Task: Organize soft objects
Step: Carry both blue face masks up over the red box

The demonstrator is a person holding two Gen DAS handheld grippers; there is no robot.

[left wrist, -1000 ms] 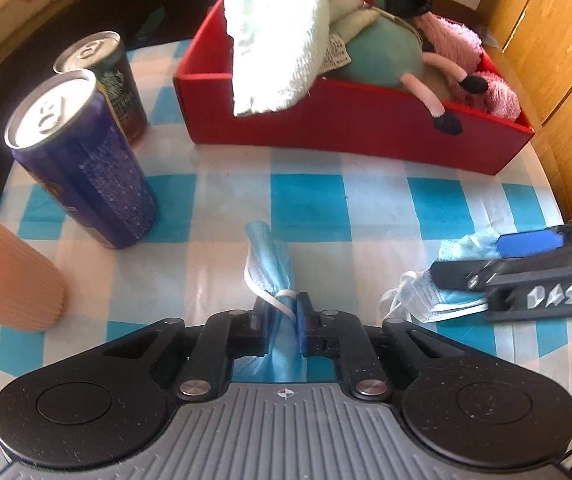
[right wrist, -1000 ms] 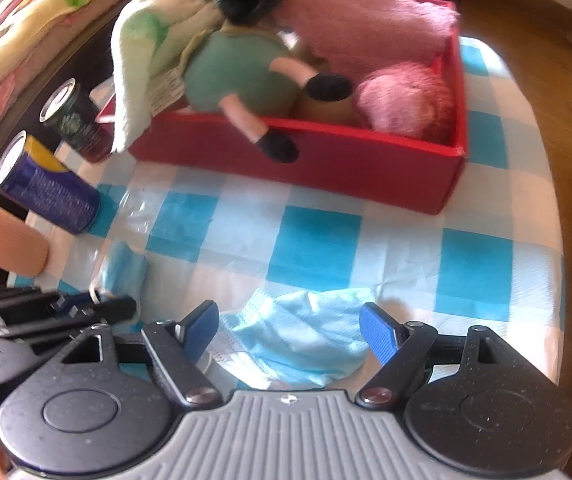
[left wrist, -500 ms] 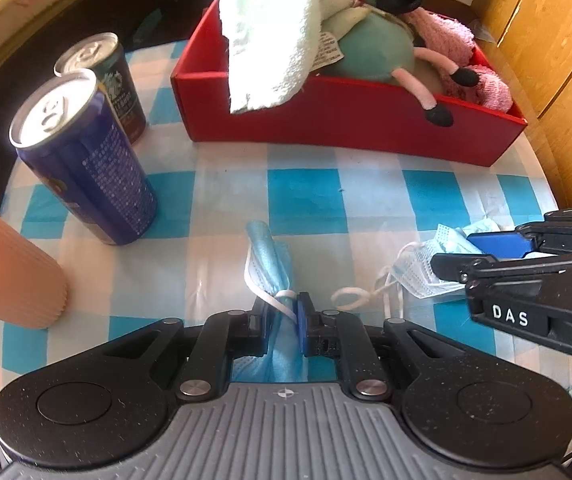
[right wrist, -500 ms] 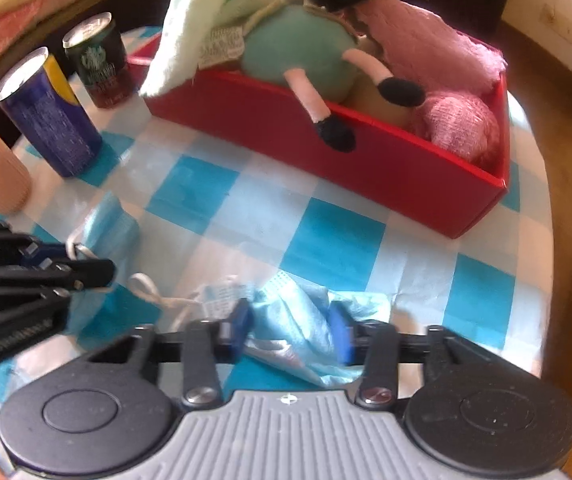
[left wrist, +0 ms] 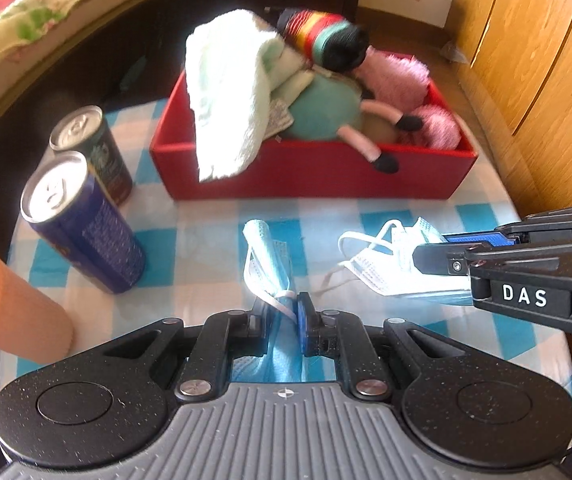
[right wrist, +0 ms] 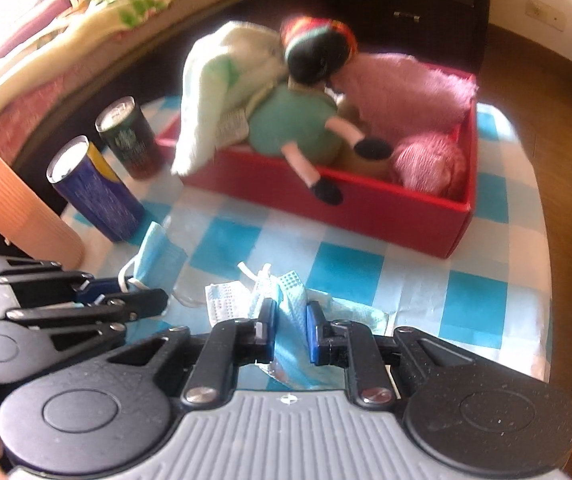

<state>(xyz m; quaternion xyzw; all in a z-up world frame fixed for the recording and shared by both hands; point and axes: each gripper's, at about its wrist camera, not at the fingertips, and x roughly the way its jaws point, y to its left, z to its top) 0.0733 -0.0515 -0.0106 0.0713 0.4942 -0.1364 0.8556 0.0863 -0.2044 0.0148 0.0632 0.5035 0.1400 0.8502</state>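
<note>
My left gripper (left wrist: pixel 283 312) is shut on a folded blue face mask (left wrist: pixel 266 256), held above the checked tablecloth. My right gripper (right wrist: pixel 290 320) is shut on a second, crumpled blue face mask (right wrist: pixel 282 292), also lifted off the cloth; this mask (left wrist: pixel 390 264) hangs from the right gripper (left wrist: pixel 442 248) in the left wrist view. The left gripper (right wrist: pixel 134 300) with its mask (right wrist: pixel 158 256) shows at the left of the right wrist view. A red box (left wrist: pixel 314 172) behind holds a white towel (left wrist: pixel 226 92), a green doll (left wrist: pixel 326 112) and pink plush pieces (left wrist: pixel 398 80).
Two drink cans, a blue one (left wrist: pixel 82 220) and a dark one (left wrist: pixel 94 152), stand left of the box. A ribbed orange cup (left wrist: pixel 6 300) stands at the near left. The round table's edge (right wrist: pixel 542 240) curves on the right, with wooden cabinets (left wrist: pixel 526 40) beyond.
The right gripper closed on the crumpled mask and lifted it off the cloth. Both grippers rose and pulled back, each holding its mask.
</note>
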